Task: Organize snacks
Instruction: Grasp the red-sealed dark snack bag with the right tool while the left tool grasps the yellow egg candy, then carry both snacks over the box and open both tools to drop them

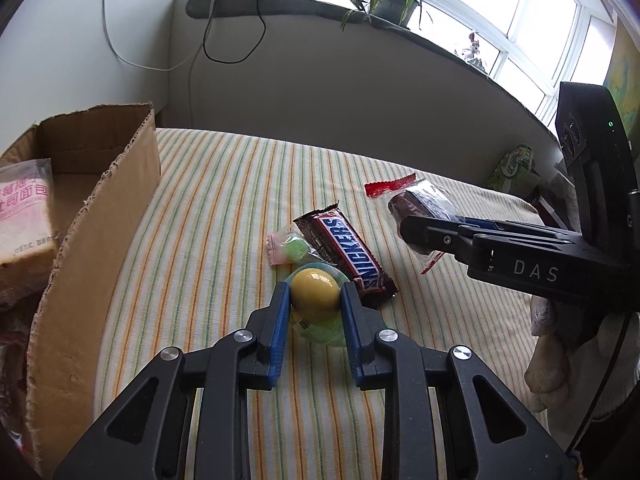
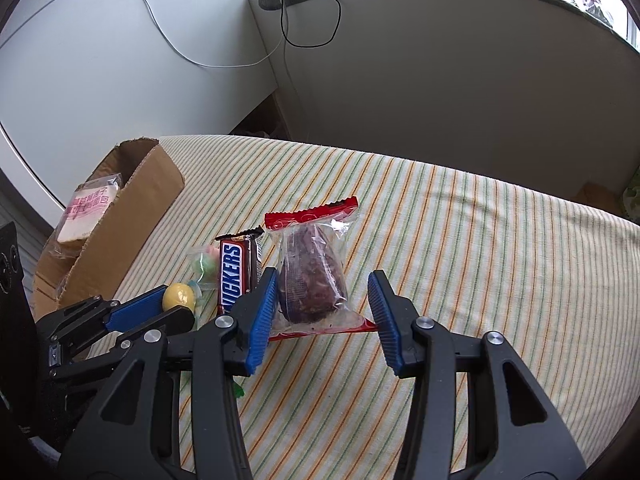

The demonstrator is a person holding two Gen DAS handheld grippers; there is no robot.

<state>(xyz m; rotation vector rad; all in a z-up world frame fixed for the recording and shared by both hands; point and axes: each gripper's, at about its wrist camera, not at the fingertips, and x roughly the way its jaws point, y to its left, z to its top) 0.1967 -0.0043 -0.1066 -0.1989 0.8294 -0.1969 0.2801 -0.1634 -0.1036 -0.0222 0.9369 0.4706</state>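
Observation:
My left gripper [image 1: 315, 297] is shut on a yellow jelly cup [image 1: 314, 290] with a green base, on the striped cloth; it also shows in the right wrist view [image 2: 179, 298]. A Snickers bar [image 1: 347, 254] and a small green candy packet [image 1: 292, 249] lie just beyond it. My right gripper [image 2: 322, 304] is open around a clear bag with red ends holding a dark brown cake [image 2: 310, 280]; the left pad touches the bag, the right pad stands apart. In the left wrist view this bag [image 1: 416, 204] sits at the right gripper's tips.
An open cardboard box [image 1: 100, 216] stands at the left and holds a pink-labelled bread packet [image 1: 24, 216]. A green packet [image 1: 514, 170] lies at the far right edge of the bed. A wall and windowsill with plants rise behind.

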